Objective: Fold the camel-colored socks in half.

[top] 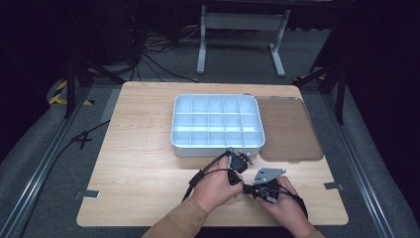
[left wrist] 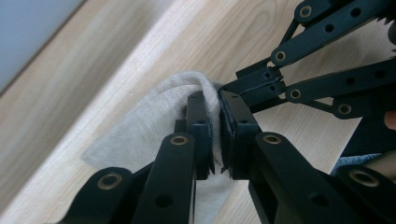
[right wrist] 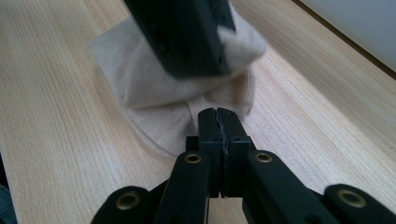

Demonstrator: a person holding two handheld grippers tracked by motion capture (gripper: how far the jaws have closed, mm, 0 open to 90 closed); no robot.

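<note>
Beige sock [left wrist: 154,126] sits on the desk [top: 143,148] near the front edge, just in front of the white divided tray [top: 217,124]. Left tongs [left wrist: 215,135] are clamped on a raised fold of it. Right tongs [right wrist: 218,140] are pressed closed at the sock's near edge; can't tell if they hold fabric.

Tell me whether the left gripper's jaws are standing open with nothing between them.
No: in the left gripper view the left gripper has its jaws closed on a fold of the beige sock, which lies on the wooden table.
</note>
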